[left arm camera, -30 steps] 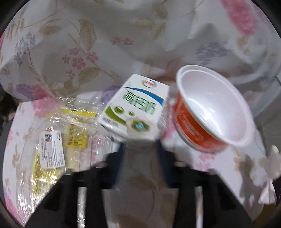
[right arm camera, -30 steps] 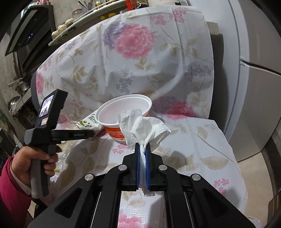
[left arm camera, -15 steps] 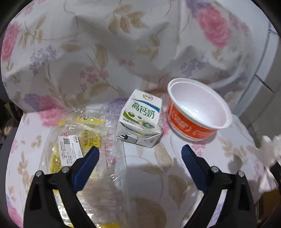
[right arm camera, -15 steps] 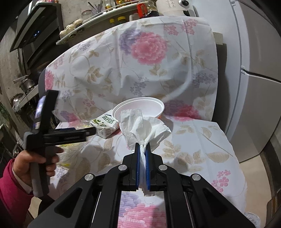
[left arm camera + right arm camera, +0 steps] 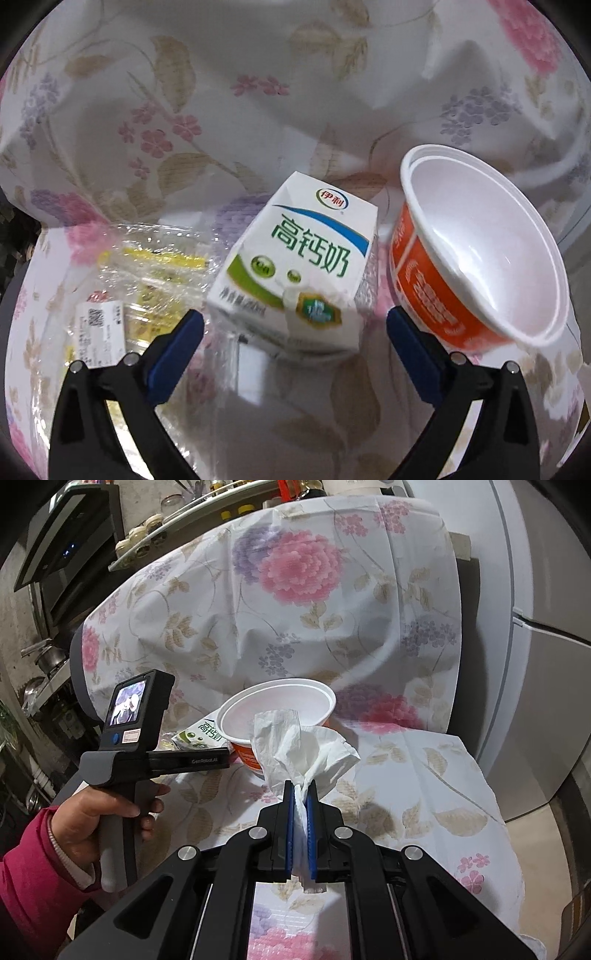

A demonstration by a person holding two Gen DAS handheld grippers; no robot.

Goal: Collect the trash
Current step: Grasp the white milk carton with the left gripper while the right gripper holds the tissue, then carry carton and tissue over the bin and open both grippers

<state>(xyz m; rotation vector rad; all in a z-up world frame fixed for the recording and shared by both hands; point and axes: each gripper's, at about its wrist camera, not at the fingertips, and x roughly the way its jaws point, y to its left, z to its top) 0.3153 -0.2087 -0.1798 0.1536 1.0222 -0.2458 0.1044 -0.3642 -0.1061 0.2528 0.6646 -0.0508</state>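
Left gripper spread wide, nothing held, fingers flanking the near end of the carton. Right gripper clenched on the tissue, held above the cloth just in front of the bowl.

Carton lying on its side between wrapper and bowl, touching or nearly touching both. Likely step: grab carton. Push further forward so pads sit past the near edge, mid-body. Keep right finger clear of the bowl wall, left finger off the wrapper. Close gently; thin card probably crushes. Lift straight up, avoid tipping the bowl.
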